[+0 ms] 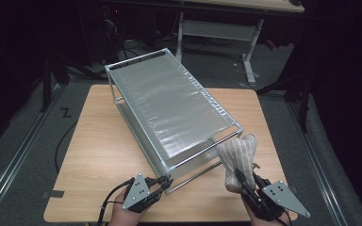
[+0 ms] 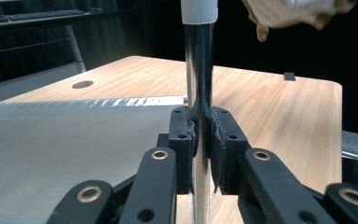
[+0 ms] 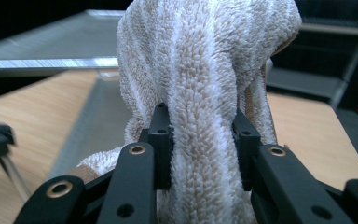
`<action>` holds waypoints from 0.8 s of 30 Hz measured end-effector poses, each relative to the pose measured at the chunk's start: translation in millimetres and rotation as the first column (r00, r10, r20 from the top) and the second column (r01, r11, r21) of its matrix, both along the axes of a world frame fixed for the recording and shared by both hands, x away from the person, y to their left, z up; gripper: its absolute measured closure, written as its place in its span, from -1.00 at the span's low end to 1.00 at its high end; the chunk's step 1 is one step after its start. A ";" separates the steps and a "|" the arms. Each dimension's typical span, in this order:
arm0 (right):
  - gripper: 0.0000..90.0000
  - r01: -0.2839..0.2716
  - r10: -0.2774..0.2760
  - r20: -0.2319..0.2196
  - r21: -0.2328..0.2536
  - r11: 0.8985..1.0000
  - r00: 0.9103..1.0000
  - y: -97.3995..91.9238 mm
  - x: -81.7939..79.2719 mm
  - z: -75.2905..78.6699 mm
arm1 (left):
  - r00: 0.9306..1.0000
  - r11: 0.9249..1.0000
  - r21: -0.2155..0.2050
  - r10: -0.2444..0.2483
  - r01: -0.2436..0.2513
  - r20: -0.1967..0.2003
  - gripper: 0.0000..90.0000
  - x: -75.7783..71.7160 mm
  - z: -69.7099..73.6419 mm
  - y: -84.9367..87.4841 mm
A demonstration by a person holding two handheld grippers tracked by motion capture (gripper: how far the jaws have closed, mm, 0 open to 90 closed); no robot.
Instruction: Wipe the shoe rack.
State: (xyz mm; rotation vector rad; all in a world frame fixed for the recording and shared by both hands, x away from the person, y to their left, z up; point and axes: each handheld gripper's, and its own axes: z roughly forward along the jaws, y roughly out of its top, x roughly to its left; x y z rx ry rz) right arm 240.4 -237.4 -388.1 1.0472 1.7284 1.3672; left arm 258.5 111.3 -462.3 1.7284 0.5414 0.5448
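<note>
Fluffy terry towel point(image 3: 205, 70), glossy metal rack point(image 1: 169, 94), matt wooden table point(image 1: 103, 141).

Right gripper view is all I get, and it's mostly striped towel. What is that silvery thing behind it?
Observer: A metal rack with two mesh shelves, standing on a wooden table.
Operator: Is the other hand doing anything?
Observer: Yes. The left tongs are shut on one upright post of the rack, at the corner nearest the person.
Operator: And where is my towel compared with the rack?
Observer: The towel, pinched in the right tongs, is held up beside the rack's near right corner, about level with the top shelf.
</note>
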 end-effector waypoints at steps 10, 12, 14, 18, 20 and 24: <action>0.51 -0.179 0.178 0.083 0.010 0.984 0.981 59.5 12.9 28.9 | 0.999 0.999 0.031 0.035 -0.035 -0.005 0.49 -8.7 -13.9 5.8; 0.51 -0.214 0.214 0.095 -0.004 0.977 0.972 75.3 15.5 33.5 | 0.999 0.998 0.051 0.043 -0.042 -0.019 0.44 -8.5 -19.2 4.8; 0.51 -0.249 0.249 0.105 -0.016 0.968 0.963 89.6 17.3 37.6 | 0.999 0.997 0.072 0.042 -0.040 -0.028 0.42 -6.6 -22.6 4.9; 0.51 -0.293 0.294 0.108 -0.026 0.956 0.950 107.8 15.0 37.0 | 0.999 0.998 0.064 0.028 -0.025 -0.039 0.49 -5.7 -28.4 -0.3; 0.52 -0.308 0.308 0.088 -0.014 0.951 0.947 111.9 14.5 32.9 | 0.998 0.998 0.052 0.025 -0.022 -0.050 0.54 -3.8 -30.5 -0.3; 0.52 -0.338 0.339 0.051 -0.028 0.941 0.939 119.0 10.8 24.7 | 0.998 0.997 0.061 0.057 -0.054 -0.041 0.71 -3.9 -30.8 0.1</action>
